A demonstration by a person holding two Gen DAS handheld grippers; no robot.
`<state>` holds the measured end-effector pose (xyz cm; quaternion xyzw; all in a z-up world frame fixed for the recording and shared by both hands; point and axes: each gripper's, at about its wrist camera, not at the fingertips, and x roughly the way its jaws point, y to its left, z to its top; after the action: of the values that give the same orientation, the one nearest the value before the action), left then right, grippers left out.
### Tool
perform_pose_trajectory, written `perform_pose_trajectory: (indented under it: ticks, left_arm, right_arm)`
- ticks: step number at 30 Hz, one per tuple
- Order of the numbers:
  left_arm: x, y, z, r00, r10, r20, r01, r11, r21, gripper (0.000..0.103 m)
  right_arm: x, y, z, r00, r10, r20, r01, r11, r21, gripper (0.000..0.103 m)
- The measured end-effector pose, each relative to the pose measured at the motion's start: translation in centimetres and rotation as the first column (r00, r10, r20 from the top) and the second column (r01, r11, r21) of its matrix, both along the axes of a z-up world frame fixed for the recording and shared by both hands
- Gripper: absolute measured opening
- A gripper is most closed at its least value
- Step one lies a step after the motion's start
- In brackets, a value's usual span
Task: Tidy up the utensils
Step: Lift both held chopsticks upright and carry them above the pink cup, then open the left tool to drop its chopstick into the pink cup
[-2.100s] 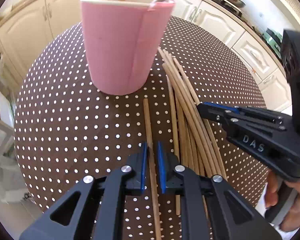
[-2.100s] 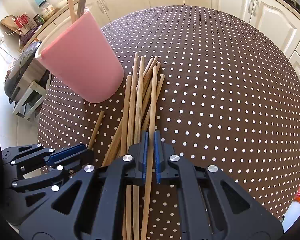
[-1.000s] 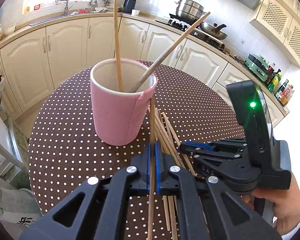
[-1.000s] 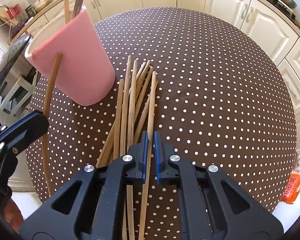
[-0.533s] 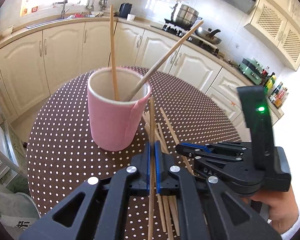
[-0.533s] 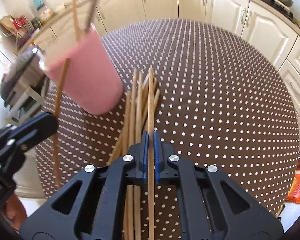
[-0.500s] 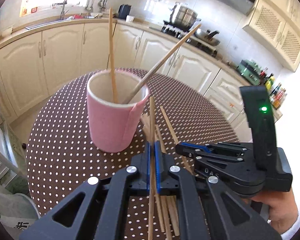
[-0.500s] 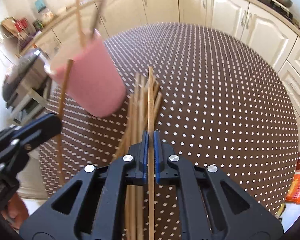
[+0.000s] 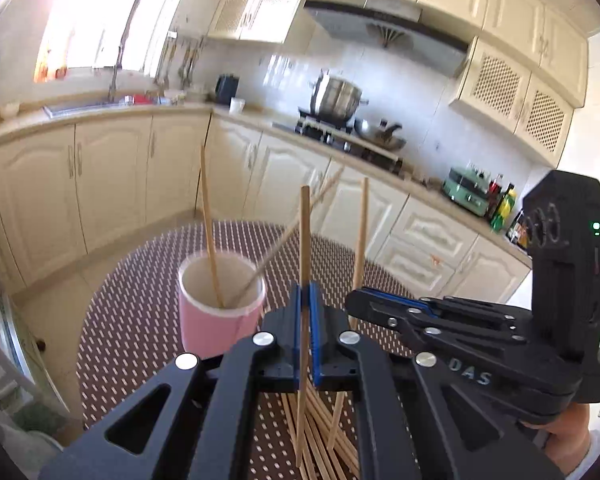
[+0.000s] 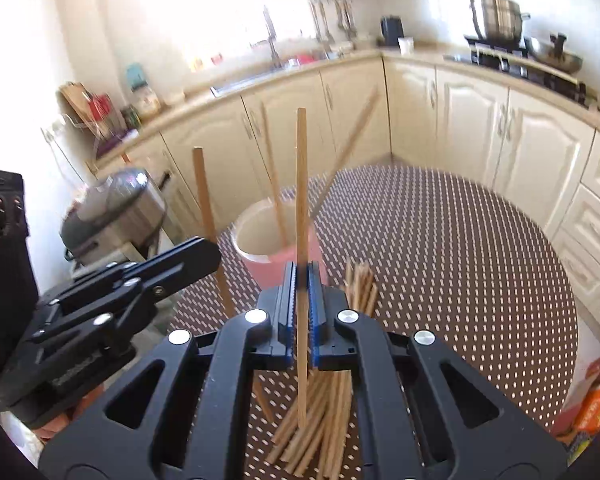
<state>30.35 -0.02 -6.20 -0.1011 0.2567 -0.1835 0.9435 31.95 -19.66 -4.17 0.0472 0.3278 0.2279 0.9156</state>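
A pink cup (image 9: 210, 322) with a white inside stands on the round brown polka-dot table (image 9: 132, 320) and holds two chopsticks (image 9: 210, 232). My left gripper (image 9: 307, 304) is shut on one wooden chopstick (image 9: 305, 240), held upright above the table, right of the cup. My right gripper (image 10: 301, 284) is shut on another chopstick (image 10: 301, 184), also upright, in front of the cup (image 10: 268, 268). Each gripper shows in the other's view: the right one (image 9: 364, 300) beside the left, the left one (image 10: 204, 252) at the left. A pile of several loose chopsticks (image 10: 332, 400) lies on the table under the grippers.
Cream kitchen cabinets (image 9: 112, 176) and a counter ring the table. A stove with a steel pot (image 9: 336, 96) is at the back. A rice cooker (image 10: 116, 208) sits on a stand left of the table. An orange box (image 10: 596, 404) lies at the right edge.
Both grippers have risen well above the table and tilted up, each carrying its chopstick from lying flat to upright. The cup now appears smaller and farther below.
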Motion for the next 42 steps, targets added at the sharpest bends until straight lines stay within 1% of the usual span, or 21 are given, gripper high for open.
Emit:
perform_pose_trajectory:
  ticks: [6,8,13,16,20,23,24,29,31,33,42]
  left_arm:
    - [-0.2,1.0,3.2,0.993,0.036,0.109,-0.036,0.999,-0.002,0.005]
    - [0.0,1.2,4.3,0.989,0.052,0.142,-0.053,0.999,0.004,0.005]
    - [0.9,1.7,6.6,0.97,0.091,0.223,-0.092,0.996,-0.009,0.005]
    - [1.2,2.3,7.5,0.955,0.13,0.266,-0.125,0.991,-0.038,0.005]
    - [1.7,3.0,8.1,0.927,0.189,0.325,-0.175,0.982,-0.073,0.005]
    - [2.5,3.3,8.0,0.912,0.217,0.349,-0.204,0.976,-0.076,0.005]
    - [2.8,3.4,7.9,0.913,0.217,0.346,-0.205,0.976,-0.07,0.005]
    - [3.9,3.2,6.2,0.925,0.207,0.318,-0.21,0.977,-0.027,0.005]
    - [3.9,3.1,5.7,0.922,0.211,0.324,-0.219,0.976,-0.011,0.005]
    - [4.0,2.9,5.4,0.925,0.206,0.32,-0.217,0.976,-0.001,0.005]
    - [3.5,2.3,4.5,0.925,0.201,0.324,-0.23,0.972,0.055,0.005]
  right_arm:
    - [-0.1,1.8,3.5,0.989,-0.019,0.144,0.012,0.999,0.047,0.006]
    - [0.1,2.3,4.2,0.983,-0.029,0.179,0.017,0.998,0.065,0.006]
    - [0.8,3.3,5.5,0.967,-0.06,0.247,0.038,0.995,0.093,0.006]
    - [1.4,3.7,6.3,0.959,-0.071,0.275,0.043,0.994,0.103,0.006]
    - [1.7,4.1,7.6,0.933,-0.105,0.344,0.066,0.99,0.123,0.006]
    - [1.9,4.2,7.6,0.911,-0.138,0.388,0.089,0.986,0.142,0.006]
    - [2.1,4.3,7.5,0.906,-0.146,0.398,0.095,0.985,0.143,0.006]
    - [3.5,4.5,5.7,0.917,-0.146,0.371,0.105,0.986,0.128,0.006]
    - [3.7,4.4,5.2,0.919,-0.147,0.365,0.106,0.986,0.13,0.006]
    - [3.9,4.3,4.6,0.925,-0.15,0.35,0.109,0.985,0.132,0.006]
    - [3.6,4.2,3.2,0.93,-0.137,0.342,0.102,0.988,0.118,0.007]
